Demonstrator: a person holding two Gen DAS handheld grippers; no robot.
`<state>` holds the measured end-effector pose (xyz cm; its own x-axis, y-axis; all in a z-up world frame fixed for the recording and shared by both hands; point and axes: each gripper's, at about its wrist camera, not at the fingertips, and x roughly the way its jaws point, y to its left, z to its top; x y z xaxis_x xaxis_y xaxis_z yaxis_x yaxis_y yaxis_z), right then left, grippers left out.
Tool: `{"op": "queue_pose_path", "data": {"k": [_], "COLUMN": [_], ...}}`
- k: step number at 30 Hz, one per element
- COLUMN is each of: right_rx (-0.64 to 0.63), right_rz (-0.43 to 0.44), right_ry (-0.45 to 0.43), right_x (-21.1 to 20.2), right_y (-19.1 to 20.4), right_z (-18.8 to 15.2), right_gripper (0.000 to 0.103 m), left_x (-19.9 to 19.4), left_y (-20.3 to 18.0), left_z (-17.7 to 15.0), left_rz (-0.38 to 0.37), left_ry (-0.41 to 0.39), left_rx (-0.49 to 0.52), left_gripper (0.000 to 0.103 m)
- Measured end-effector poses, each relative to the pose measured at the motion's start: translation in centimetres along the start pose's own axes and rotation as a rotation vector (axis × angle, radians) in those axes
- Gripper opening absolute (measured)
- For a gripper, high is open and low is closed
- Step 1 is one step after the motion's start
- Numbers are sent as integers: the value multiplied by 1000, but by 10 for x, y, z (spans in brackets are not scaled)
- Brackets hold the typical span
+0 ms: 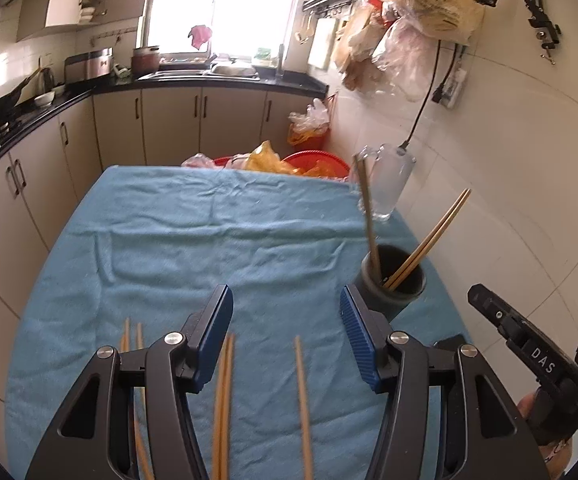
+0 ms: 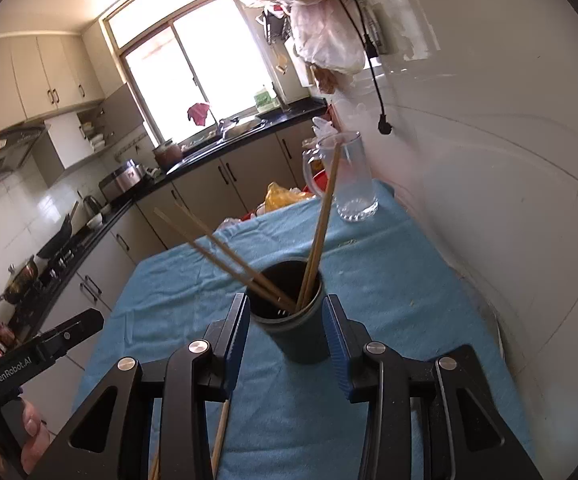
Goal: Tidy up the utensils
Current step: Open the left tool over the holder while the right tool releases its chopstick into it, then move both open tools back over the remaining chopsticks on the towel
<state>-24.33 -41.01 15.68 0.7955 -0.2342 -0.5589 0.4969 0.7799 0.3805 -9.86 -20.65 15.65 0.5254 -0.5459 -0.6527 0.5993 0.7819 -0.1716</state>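
Note:
Several loose wooden chopsticks (image 1: 303, 396) lie on the blue cloth (image 1: 169, 240) under my left gripper (image 1: 286, 304), which stands open over them with nothing between its pads. To the right stands a dark round cup (image 1: 389, 296) with several chopsticks (image 1: 429, 236) leaning in it. In the right wrist view my right gripper (image 2: 287, 308) is open just before that cup (image 2: 301, 340). The cup shows in the gap between its blue pads, which do not press on it. Chopsticks (image 2: 321, 224) lean out of it to both sides. One more chopstick (image 2: 221, 436) lies below this gripper.
A clear glass mug (image 2: 353, 184) stands at the far right corner of the cloth, close to the white tiled wall (image 2: 489, 200). Red basins with plastic bags (image 1: 289, 162) sit past the table's far edge. Kitchen counters run along the left and back.

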Motion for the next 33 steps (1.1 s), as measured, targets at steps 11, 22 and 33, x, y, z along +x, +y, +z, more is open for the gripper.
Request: {"op": "queue_pose_path", "data": {"k": [11,22,33], "right_rx": [-71,-138,-141], "right_rz": [3,0,25], "right_ry": [104,174,229], "right_x": [22,38,47], "right_y": [28,50,57], "right_z": [-44,-71,-83], "right_gripper": [45,45,45], "left_x": [-2,-6,-21], "left_y": [49,94,168], "left_z": [-53,-85,-105], "left_rz": [91,155,231], "left_ry": [44,79,108], "left_rx": [-24,-81,-217], "left_gripper": [56,56,56]}}
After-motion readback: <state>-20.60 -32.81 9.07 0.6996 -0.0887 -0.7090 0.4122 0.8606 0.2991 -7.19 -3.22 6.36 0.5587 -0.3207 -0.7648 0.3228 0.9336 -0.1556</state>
